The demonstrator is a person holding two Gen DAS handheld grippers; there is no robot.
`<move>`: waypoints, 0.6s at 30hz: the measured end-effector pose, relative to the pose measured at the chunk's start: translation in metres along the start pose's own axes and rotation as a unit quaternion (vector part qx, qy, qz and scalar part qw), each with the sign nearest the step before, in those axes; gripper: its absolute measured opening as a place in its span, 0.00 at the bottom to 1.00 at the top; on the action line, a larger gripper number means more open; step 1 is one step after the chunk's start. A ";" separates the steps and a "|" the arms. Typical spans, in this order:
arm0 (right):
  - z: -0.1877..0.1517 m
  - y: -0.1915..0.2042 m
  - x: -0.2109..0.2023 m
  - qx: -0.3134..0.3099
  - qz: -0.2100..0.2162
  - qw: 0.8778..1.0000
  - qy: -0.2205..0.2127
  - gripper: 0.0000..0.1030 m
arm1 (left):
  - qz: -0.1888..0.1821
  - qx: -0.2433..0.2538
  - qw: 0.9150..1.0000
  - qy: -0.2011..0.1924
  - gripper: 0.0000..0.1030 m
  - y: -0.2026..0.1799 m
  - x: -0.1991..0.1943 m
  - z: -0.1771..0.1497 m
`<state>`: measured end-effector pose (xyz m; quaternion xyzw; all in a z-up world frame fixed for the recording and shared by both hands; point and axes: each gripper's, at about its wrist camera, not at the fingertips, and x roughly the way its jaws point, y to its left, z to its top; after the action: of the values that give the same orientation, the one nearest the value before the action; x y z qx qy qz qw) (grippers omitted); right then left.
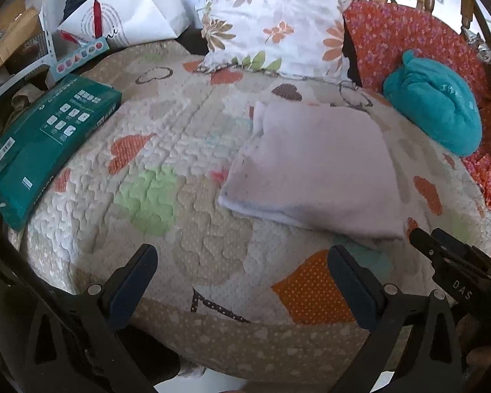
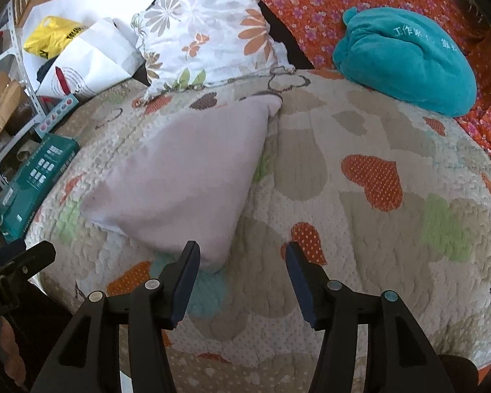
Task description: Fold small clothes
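Observation:
A pale pink folded cloth point(image 1: 314, 167) lies flat on the heart-patterned quilt point(image 1: 167, 150). It also shows in the right wrist view point(image 2: 186, 177), left of centre. My left gripper point(image 1: 242, 255) is open and empty, held over the quilt just short of the cloth's near edge. My right gripper point(image 2: 242, 255) is open and empty, its left fingertip point(image 2: 190, 255) close to the cloth's near corner. The right gripper's body shows at the lower right of the left wrist view point(image 1: 455, 262).
A green box point(image 1: 49, 144) lies at the quilt's left edge. A floral pillow point(image 1: 271, 19) and a teal plush bundle point(image 1: 438, 104) sit at the back on an orange floral cover point(image 2: 327, 3). White bags point(image 1: 127, 13) and a metal shelf point(image 1: 45, 42) stand back left.

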<state>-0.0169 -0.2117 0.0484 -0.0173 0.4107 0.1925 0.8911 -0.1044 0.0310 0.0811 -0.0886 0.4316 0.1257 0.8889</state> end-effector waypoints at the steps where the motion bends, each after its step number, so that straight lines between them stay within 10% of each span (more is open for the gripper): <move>1: -0.001 0.001 0.001 -0.001 -0.004 1.000 0.001 0.59 | 0.002 0.000 1.000 0.004 1.00 0.000 0.002 -0.001; 18: -0.014 0.007 0.013 -0.025 -0.026 0.999 0.019 0.65 | 0.030 0.005 0.999 0.031 1.00 -0.005 0.020 -0.006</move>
<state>-0.0219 -0.2035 0.0301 -0.0537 0.4224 0.1788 0.8870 -0.0956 0.0278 0.0615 -0.0747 0.4619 0.1477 0.8714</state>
